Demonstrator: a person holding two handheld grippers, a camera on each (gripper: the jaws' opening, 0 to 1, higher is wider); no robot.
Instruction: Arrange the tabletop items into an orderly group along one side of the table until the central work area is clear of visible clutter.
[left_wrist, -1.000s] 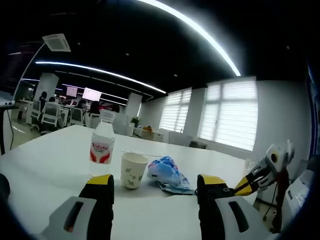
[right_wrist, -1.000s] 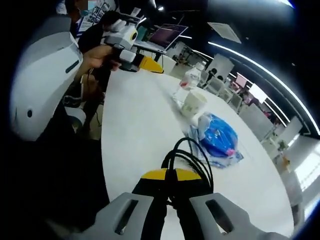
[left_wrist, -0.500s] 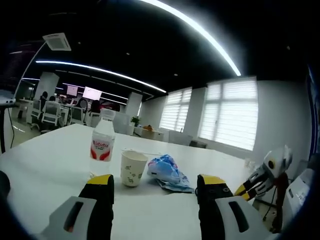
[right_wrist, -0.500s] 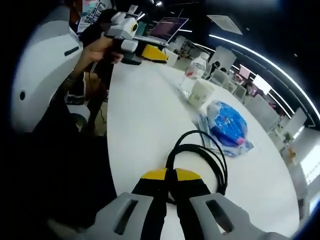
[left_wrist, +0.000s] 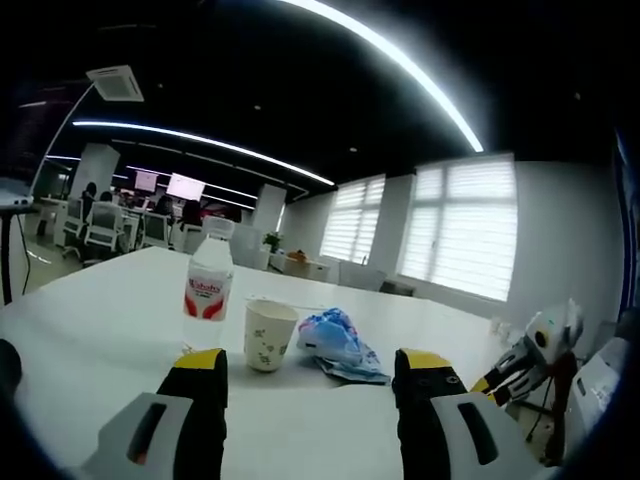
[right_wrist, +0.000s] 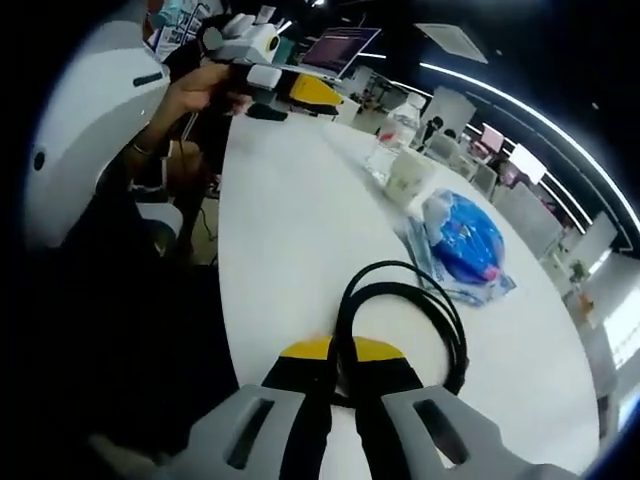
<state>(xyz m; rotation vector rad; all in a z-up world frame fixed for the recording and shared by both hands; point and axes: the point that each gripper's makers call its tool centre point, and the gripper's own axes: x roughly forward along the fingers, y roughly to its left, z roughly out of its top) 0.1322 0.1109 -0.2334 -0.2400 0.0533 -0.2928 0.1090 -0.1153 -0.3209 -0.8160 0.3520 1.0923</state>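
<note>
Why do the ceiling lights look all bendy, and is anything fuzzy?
Left gripper view: the fisheye lens curves the ceiling light strip into an arc, and the windows glare. Right gripper view: the paper cup and water bottle look slightly blurred.

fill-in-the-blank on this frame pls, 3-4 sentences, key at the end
1. The right gripper is shut on a coiled black ____.
2. On the white table, the paper cup stands between the water bottle and a crumpled ____ plastic bag.
3. The left gripper has its jaws ____, with nothing between them.
4. The water bottle's label is mainly ____.

Missing words: cable; blue; open; red
</note>
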